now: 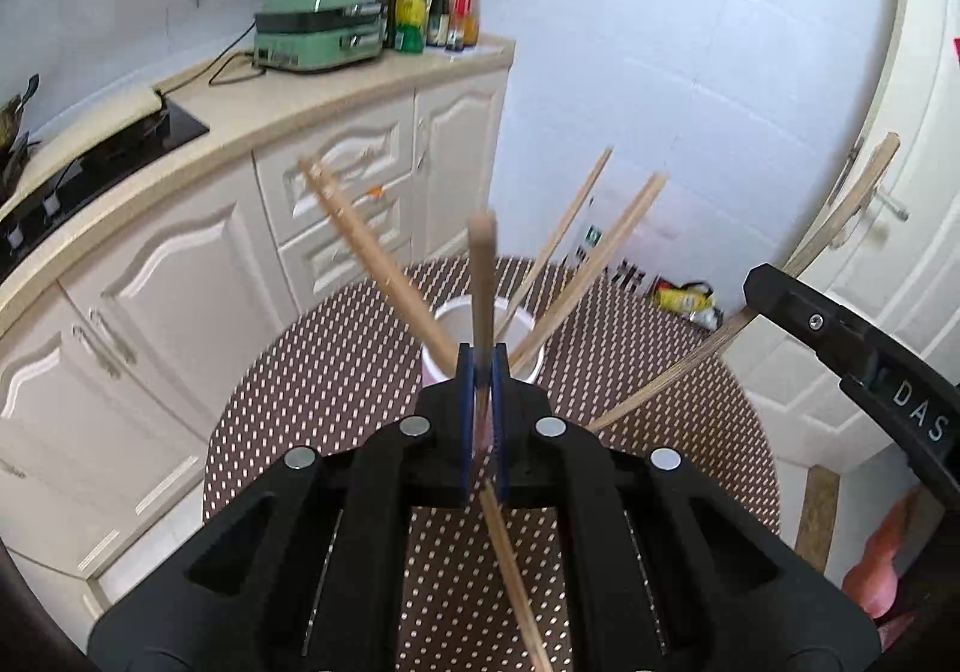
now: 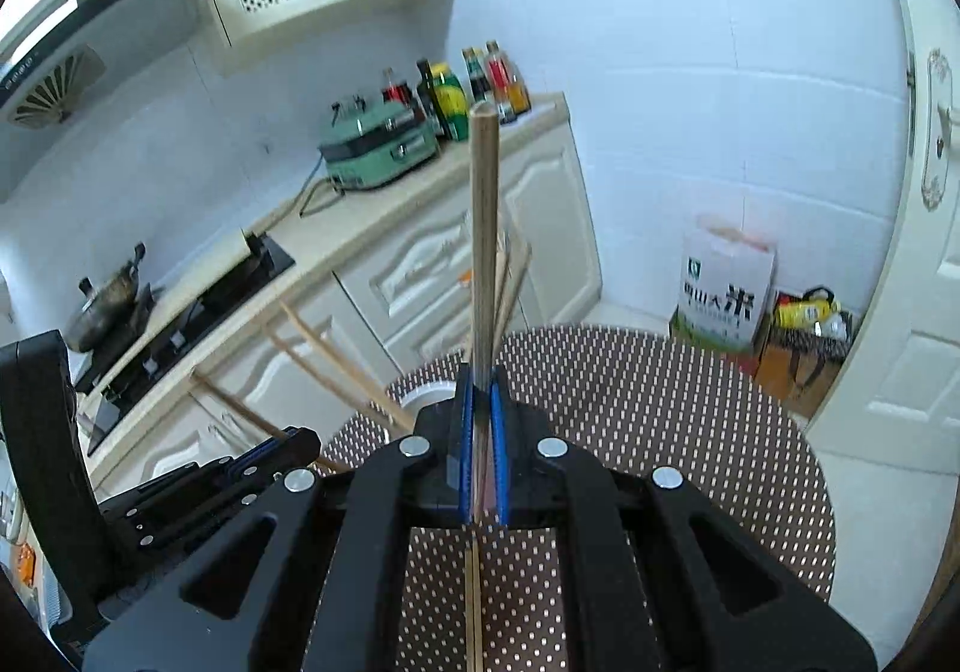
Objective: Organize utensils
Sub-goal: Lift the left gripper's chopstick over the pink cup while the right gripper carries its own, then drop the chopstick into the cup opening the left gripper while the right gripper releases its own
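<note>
My left gripper (image 1: 482, 366) is shut on a wooden chopstick (image 1: 482, 276) that sticks up and forward between its blue pads. Just behind it, a white cup (image 1: 462, 312) holding several fanned-out chopsticks (image 1: 606, 258) stands on the round brown dotted table (image 1: 648, 360). My right gripper (image 2: 482, 378) is shut on another chopstick (image 2: 483, 228), held upright; in the left wrist view the right gripper (image 1: 765, 288) enters from the right with its chopstick (image 1: 672, 372) slanting. In the right wrist view, the cup (image 2: 429, 393) peeks out left of the fingers and the left gripper (image 2: 300, 441) sits low at the left.
A kitchen counter (image 1: 336, 96) with cream cabinets runs along the left, carrying a green appliance (image 1: 318, 36), several bottles (image 1: 432, 12) and a black hob (image 2: 198, 306) with a pan (image 2: 108, 300). A rice bag (image 2: 726, 294) and other bags sit on the floor beyond the table. A door (image 2: 924, 312) is at the right.
</note>
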### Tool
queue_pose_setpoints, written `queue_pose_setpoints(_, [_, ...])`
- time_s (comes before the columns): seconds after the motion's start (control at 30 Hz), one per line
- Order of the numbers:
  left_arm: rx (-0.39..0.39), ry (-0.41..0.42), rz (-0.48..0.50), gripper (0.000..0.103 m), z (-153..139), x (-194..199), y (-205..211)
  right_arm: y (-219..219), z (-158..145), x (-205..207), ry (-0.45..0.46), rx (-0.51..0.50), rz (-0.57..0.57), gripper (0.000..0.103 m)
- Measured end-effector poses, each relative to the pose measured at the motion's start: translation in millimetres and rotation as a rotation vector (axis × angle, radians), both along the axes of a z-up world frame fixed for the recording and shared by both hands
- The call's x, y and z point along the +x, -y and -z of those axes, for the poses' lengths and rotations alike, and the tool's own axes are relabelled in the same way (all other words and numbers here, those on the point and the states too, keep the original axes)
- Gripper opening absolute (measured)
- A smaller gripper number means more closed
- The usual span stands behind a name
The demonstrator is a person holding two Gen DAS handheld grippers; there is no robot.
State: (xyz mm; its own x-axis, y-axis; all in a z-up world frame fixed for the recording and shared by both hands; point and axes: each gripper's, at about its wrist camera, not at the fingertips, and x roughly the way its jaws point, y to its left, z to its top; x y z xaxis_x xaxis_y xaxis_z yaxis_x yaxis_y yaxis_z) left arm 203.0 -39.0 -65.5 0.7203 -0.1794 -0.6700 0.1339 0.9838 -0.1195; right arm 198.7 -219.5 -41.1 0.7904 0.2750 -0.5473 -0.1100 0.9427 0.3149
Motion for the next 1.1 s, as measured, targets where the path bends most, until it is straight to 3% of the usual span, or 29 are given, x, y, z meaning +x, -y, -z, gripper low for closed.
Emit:
queue_pose_setpoints(0.37, [-0.036,0.078,0.013,0.005,-63.5,6.9,-7.1,3.3,-53.9,8.4,0.128,0.001,-0.02,0.004])
queue_pose_setpoints(0.6, [-0.039,0.156,0.001,0.005,-88.1,14.5,-11.2,-8.9,-62.2,23.0,0.156,-0.025,-0.05,0.004])
queue_pose_setpoints(0.83, [-0.015,0.124,-0.008,0.005,-67.2,32.6,-10.3,-21.8,-36.5,40.7,0.082,-0.044,-0.074,0.004])
queue_pose_setpoints(1.1, [-0.024,0.016,-0.052,0.006,-22.3,51.1,-18.4,-36.5,2.9,56.6,-0.017,-0.07,-0.105,0.004])
